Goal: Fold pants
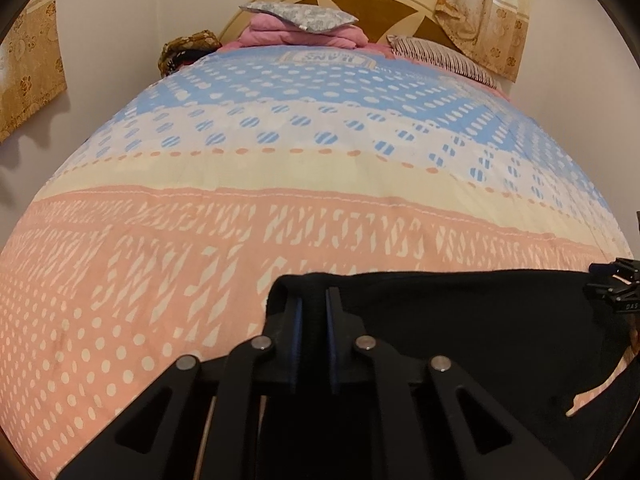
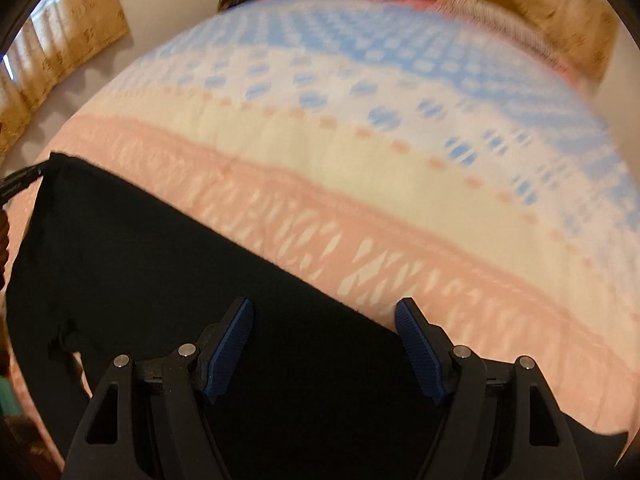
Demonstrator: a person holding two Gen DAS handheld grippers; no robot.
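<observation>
While the left gripper (image 1: 313, 300) pinches the black pants' (image 1: 460, 320) far-left corner to anchor it, the right gripper (image 2: 324, 312) hovers wide over the far edge.

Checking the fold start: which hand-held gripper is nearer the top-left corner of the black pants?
Left. The left hand-held gripper is shut on that corner of the black pants. The right hand-held gripper hovers open over the far edge, well away from that corner.

The pants (image 1: 460, 320) lie at the near edge of the bed (image 1: 280, 168); pillows (image 1: 300, 20) sit at its far end.
</observation>
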